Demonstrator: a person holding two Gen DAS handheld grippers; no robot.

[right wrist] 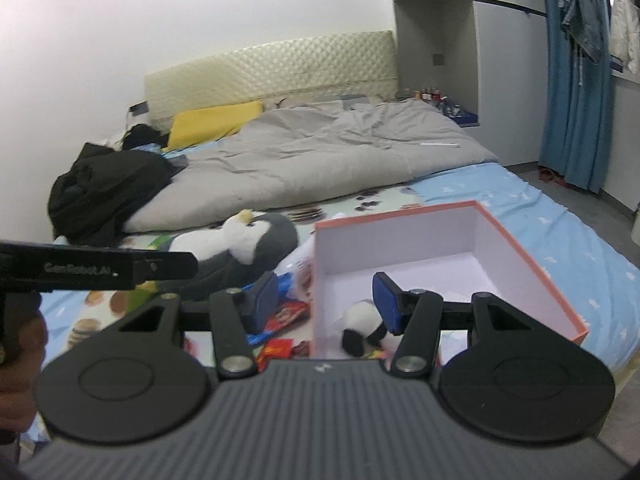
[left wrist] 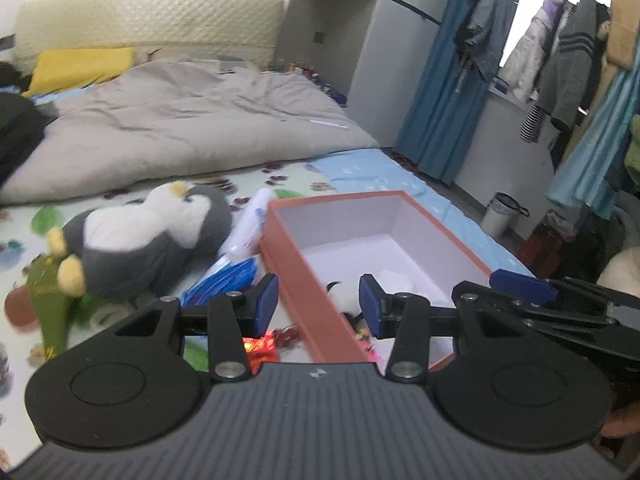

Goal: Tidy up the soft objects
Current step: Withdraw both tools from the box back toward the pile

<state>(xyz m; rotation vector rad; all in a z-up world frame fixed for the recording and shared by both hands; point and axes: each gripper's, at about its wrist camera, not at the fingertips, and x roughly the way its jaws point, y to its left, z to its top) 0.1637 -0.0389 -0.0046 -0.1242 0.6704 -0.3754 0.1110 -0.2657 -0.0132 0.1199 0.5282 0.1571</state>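
Left gripper [left wrist: 319, 302] spread wide and empty over orange box [left wrist: 298, 264] wall, right gripper [right wrist: 326, 300] likewise agape, small panda plush [right wrist: 362, 326] inside box, penguin plush [left wrist: 148, 236] alongside on bed [left wrist: 360, 164]

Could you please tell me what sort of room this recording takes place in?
Most likely a lived-in bedroom: a rumpled grey duvet against a cream padded headboard, and jackets hanging by the window behind a blue curtain.
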